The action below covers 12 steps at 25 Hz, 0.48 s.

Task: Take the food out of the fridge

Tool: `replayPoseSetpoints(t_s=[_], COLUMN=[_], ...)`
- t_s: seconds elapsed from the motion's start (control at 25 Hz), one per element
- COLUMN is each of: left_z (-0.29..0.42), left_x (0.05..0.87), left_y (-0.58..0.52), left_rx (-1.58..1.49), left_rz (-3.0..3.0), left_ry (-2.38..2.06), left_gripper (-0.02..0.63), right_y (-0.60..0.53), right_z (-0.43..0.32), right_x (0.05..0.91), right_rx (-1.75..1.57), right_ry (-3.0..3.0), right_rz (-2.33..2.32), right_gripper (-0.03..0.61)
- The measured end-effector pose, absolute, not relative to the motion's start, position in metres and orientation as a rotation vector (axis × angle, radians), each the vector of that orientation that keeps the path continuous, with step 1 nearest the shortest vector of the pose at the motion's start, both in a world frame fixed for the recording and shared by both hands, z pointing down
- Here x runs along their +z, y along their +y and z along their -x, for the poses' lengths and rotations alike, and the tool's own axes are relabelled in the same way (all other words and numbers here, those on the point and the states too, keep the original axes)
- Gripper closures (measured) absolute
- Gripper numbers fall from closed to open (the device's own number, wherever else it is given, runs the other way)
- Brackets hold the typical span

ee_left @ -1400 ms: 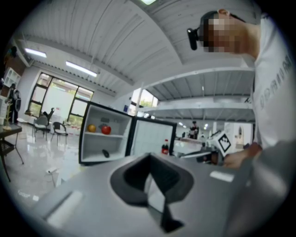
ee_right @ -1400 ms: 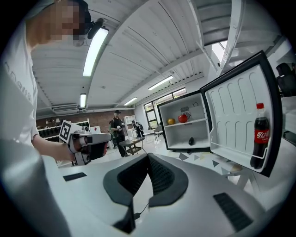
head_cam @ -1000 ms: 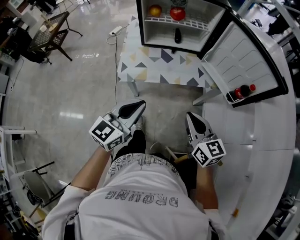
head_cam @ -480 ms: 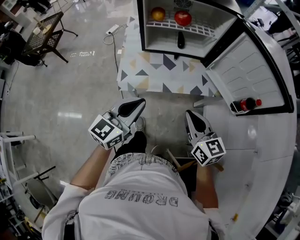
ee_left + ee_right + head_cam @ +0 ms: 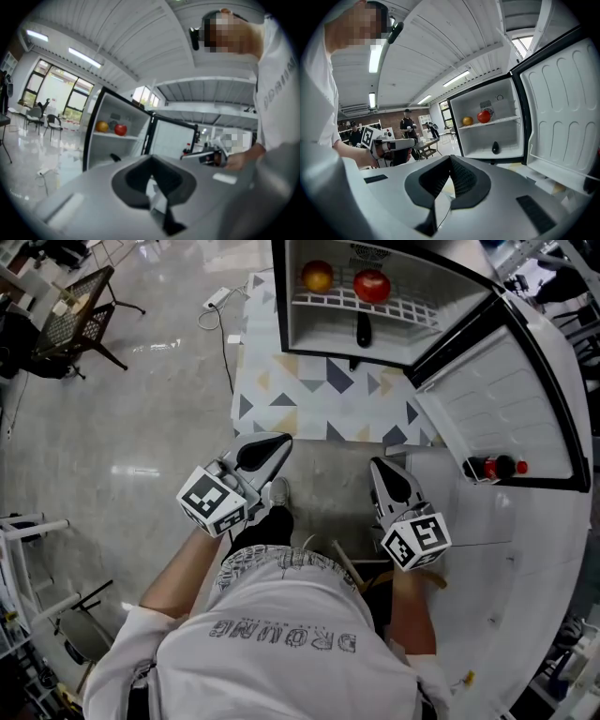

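Note:
The open fridge (image 5: 292,296) stands on a table with a patterned cloth (image 5: 319,395). On its wire shelf lie an orange fruit (image 5: 317,276) and a red fruit (image 5: 372,284); a dark item (image 5: 363,331) stands on the fridge floor below. A red-capped bottle (image 5: 495,467) sits in the open door (image 5: 506,399). Both grippers are held level near my waist, short of the table and apart from the food. My left gripper (image 5: 278,442) is shut and empty. My right gripper (image 5: 379,468) is shut and empty too. The right gripper view shows the orange fruit (image 5: 467,121), red fruit (image 5: 483,116) and dark item (image 5: 495,148).
A white counter (image 5: 525,568) curves along the right. A mesh chair (image 5: 70,320) stands at the far left, and a power strip with its cable (image 5: 217,301) lies on the floor left of the table. People (image 5: 408,124) stand far off in the room.
The fridge, table and door bottle have drawn nearer and lower in the head view as I step toward them. Both grippers keep their pose and stay shut.

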<state>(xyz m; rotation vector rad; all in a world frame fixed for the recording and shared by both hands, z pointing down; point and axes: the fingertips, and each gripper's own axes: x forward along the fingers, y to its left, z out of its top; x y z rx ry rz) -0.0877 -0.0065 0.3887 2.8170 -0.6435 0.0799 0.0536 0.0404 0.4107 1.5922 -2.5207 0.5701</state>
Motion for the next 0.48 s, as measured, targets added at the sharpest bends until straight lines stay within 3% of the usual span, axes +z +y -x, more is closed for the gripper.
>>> replayPoseSetpoints(t_s=[0.48], left_z=[0.099], left_x=[0.386], left_y=[-0.06], left_rx=[0.078], left_rz=[-2.816], left_ry=[-0.604], left_gripper=[0.606], right_y=[-0.011], right_z=[-0.042], right_x=[0.407], right_rx=[0.573], right_ry=[-2.492], right_rz=[-1.621], right_gripper=[0.577])
